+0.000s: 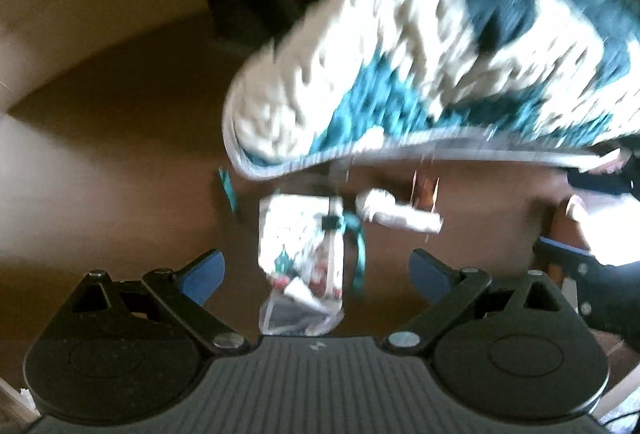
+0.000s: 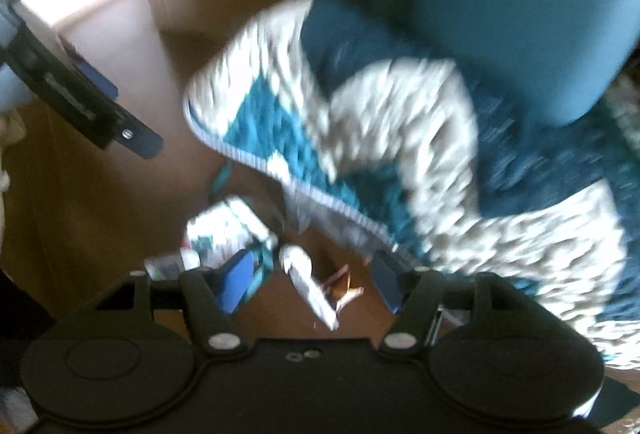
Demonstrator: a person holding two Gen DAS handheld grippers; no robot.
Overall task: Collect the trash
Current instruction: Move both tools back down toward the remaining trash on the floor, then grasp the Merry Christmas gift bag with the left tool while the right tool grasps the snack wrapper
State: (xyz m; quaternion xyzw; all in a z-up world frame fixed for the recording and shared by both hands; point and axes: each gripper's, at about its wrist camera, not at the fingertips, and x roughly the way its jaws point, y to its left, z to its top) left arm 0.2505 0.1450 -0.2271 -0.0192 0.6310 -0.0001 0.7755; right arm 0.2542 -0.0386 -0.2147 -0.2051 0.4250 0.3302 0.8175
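1. Left gripper (image 1: 316, 276) has its jaws spread wide with nothing between the pads; it points steeply down at the floor (image 1: 120, 162); in the right wrist view it shows at the upper left, well above the litter

2. Teal scrap (image 1: 228, 190) lies on the floor, furthest left of the litter, just off the rug (image 1: 360, 74) edge

3. Wrapper (image 1: 300, 246), a crumpled white and clear plastic piece with print, lies on the floor right under the left gripper, with a teal ribbon (image 1: 360, 250) at its right side

4. White tube (image 1: 396, 214), perhaps a rolled paper or small bottle, too blurred to tell, lies just right of the wrapper; a small brown scrap (image 1: 424, 190) sits beside it

5. Right gripper (image 2: 314, 276) is also wide and empty, the tube and brown scrap in view between its fingers but not touched

6. Progress, as I judge it: hardly begun; every piece in sight is on the floor, none is held, and no bin or bag shows in either view

7. Left to do: close on the wrapper and the tube, then gather the ribbon and both scraps
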